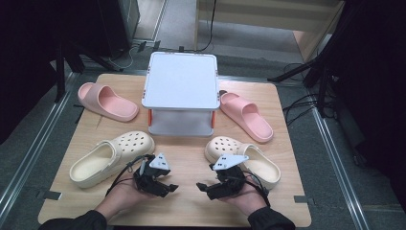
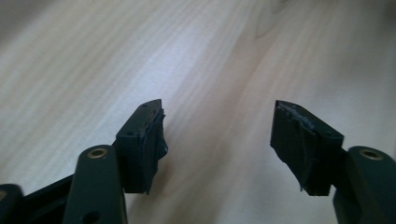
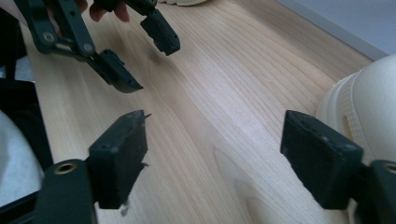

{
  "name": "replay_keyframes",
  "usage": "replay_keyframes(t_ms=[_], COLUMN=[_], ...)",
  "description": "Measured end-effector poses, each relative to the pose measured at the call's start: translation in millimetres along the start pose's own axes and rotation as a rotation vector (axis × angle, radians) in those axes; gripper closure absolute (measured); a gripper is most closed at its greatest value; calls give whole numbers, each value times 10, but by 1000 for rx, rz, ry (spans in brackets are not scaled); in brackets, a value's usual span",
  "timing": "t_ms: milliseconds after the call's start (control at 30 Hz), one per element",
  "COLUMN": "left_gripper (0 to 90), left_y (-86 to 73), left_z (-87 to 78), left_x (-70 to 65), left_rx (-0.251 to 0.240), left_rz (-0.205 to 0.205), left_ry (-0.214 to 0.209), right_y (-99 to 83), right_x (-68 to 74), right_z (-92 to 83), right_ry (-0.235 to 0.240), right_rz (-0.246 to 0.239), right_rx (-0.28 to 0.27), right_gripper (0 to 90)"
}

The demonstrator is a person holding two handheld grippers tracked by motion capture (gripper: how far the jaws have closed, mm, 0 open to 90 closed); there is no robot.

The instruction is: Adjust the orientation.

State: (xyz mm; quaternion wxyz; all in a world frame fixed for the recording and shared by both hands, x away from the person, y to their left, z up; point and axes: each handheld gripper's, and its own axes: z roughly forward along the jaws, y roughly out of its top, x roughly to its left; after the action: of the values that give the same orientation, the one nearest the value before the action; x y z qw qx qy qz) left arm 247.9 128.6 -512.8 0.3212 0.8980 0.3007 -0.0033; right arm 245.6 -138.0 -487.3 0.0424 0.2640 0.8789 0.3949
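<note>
Left gripper (image 1: 168,188): jaws wide apart, empty, near the table's (image 1: 186,211) front edge.
Right gripper (image 1: 203,187): jaws wide apart, empty, facing the left.
Clogs: one (image 1: 111,157) front left, one (image 1: 244,160) beside the right gripper.
Slides: pink, one (image 1: 106,101) back left, one (image 1: 246,116) right of the white stand (image 1: 181,80).

Bright tabletop, dark surround — close-ups softly blurred

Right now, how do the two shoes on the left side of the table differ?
The pink slide is open at toe and heel, with one smooth strap; the cream clog has a closed toe with holes. The pink slide lies farther from the person, beside the white stand; the cream clog lies nearer, by the left gripper. Both rest sole down.
</note>
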Motion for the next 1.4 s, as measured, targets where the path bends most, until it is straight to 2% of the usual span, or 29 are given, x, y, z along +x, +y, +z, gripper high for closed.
replay_keyframes(t_ms=[33,67,100,167,200,267,300,400,433,500,533,600,700,767,800,833,867,900,933,967,1000,1067,1167,1267,1400], left_gripper=[339,356,387,408,408,432,467,483,454,452,452,443,438,434,434,439,433,439,440,437,437,435,441,447,464], left_y=[12,14,12,11,10,15,11,-6,-5,-3,-5,5,129,208,206,177,146,135,121,121,96,35,5,-25,-96], left_z=[-28,-74,-107,-132,-146,-164,-182,-209,-234,-255,-276,-317,-355,-417,-474,-464,-450,-441,-445,-445,-458,-479,-491,-551,-678], left_x=[5,0,-8,-10,-5,18,27,28,37,42,43,30,45,82,129,142,153,146,125,125,108,120,108,86,117], left_rx=[-4,-28,-41,-50,-47,2,22,-1,-3,-6,-24,-58,-2,1,-50,-74,-65,-35,-1,-1,-9,-12,-5,-20,-37], left_rz=[3,12,26,37,41,10,8,34,32,26,21,39,55,62,45,27,22,17,37,37,49,19,13,23,-10], left_ry=[-9,-7,8,16,14,-3,6,-3,-3,-8,-12,4,18,29,21,17,21,26,33,33,34,26,23,26,42], right_y=[12,22,35,43,51,64,77,75,66,59,59,54,64,67,73,76,77,78,80,80,90,99,101,114,152], right_x=[-11,-12,-17,-14,-8,-11,-34,-52,-67,-78,-78,-87,-95,-98,-115,-117,-118,-111,-106,-106,-101,-83,-78,-76,-69], right_z=[-10,-17,-31,-39,-52,-86,-132,-153,-165,-163,-163,-165,-174,-172,-162,-154,-149,-144,-140,-140,-130,-113,-109,-87,-23], right_ry=[4,9,29,25,20,18,9,0,-6,-1,-1,-4,-5,-1,29,35,35,37,36,36,34,34,26,39,71], right_rz=[0,7,-2,-8,-7,0,28,42,43,37,37,27,27,32,49,66,68,57,45,45,22,-6,-3,-4,-11], right_rx=[4,12,21,18,18,12,14,11,11,10,10,6,-1,-2,1,8,10,10,13,13,21,31,42,46,60], right_gripper=[268,324,347,348,365,393,420,418,418,418,418,427,433,446,457,464,472,473,472,472,469,458,459,464,476])
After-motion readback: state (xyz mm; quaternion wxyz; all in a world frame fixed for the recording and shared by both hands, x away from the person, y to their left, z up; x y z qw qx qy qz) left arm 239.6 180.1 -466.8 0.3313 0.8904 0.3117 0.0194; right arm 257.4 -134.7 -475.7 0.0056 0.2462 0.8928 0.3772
